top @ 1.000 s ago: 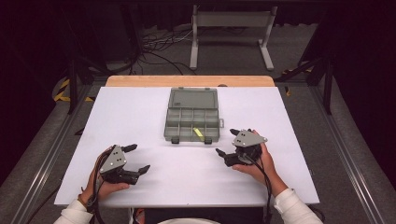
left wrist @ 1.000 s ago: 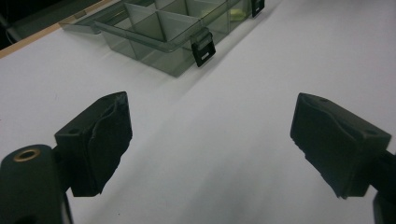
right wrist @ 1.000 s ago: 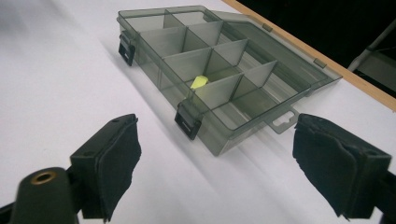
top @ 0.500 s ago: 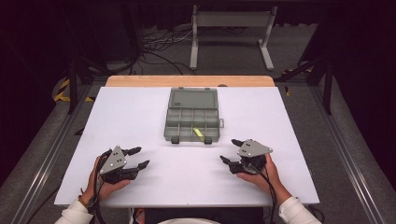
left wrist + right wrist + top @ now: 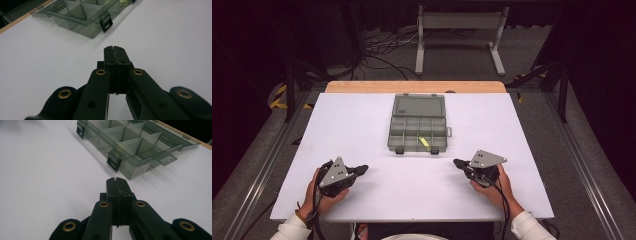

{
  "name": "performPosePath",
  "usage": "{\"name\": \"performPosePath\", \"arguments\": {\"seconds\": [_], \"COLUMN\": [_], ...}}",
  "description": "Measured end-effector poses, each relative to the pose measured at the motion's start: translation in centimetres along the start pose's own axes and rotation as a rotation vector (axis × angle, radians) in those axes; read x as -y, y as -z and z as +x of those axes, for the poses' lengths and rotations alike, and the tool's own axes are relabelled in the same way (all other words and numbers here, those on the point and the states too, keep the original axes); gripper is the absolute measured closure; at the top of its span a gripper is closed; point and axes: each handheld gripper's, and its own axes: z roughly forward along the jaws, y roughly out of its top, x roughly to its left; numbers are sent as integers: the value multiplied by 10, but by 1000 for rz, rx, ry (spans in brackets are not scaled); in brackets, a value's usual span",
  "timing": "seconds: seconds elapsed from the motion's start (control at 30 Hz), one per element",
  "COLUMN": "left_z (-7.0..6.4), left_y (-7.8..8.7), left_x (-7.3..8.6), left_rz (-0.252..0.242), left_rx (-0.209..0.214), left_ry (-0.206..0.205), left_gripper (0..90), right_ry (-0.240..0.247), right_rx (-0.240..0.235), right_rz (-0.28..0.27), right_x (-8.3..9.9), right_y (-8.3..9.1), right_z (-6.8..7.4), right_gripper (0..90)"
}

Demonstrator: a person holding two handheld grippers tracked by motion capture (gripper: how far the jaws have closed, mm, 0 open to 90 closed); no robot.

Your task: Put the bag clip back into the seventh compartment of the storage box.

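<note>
A grey see-through compartment box (image 5: 412,148) lies with its lid laid back at the middle of the white table (image 5: 352,125). A small yellow piece (image 5: 425,142) sits in one of its front compartments. My left gripper (image 5: 362,169) rests at the near left, shut with nothing in it, and points toward the box. My right gripper (image 5: 457,162) rests at the near right, also shut and empty. In the left gripper view the jaws (image 5: 114,47) meet short of the box's black latch (image 5: 106,23). In the right gripper view the jaws (image 5: 116,179) meet just short of the other latch (image 5: 113,161).
A wooden strip (image 5: 412,86) runs along the table's far edge. Behind it on the floor stand a grey metal frame (image 5: 459,35) and loose cables (image 5: 377,50). Metal rails (image 5: 582,165) flank the table on both sides.
Both grippers' jaws were apart before and are now shut. The right hand has drawn a little toward the near edge; the left has barely moved.
</note>
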Motion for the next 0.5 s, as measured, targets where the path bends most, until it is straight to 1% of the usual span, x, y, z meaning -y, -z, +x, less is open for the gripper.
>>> {"name": "performPosePath", "arguments": {"seconds": [0.1,0.13,0.17,0.3,0.43,0.5], "left_z": [2,3,3,7,10,10], "left_y": [0,-1,-2,-4,-6,-6], "left_x": [1,1,1,2,2,1], "left_rz": [0,-1,2,2,9,9], "left_rx": [-1,0,-2,8,15,12], "left_ry": [5,17,17,30,29,28], "left_gripper": [898,898,898,898,898,898], "right_ry": [0,-2,-2,-10,-19,-13], "right_rx": [-1,-3,-4,-6,-2,6], "right_rz": [11,11,11,16,22,23], "right_x": [0,0,0,1,2,2], "right_y": [-2,-2,-3,-4,-3,-1], "right_z": [-1,-1,-2,-5,-8,-9], "right_gripper": [900,900,900,900,900,900]}}
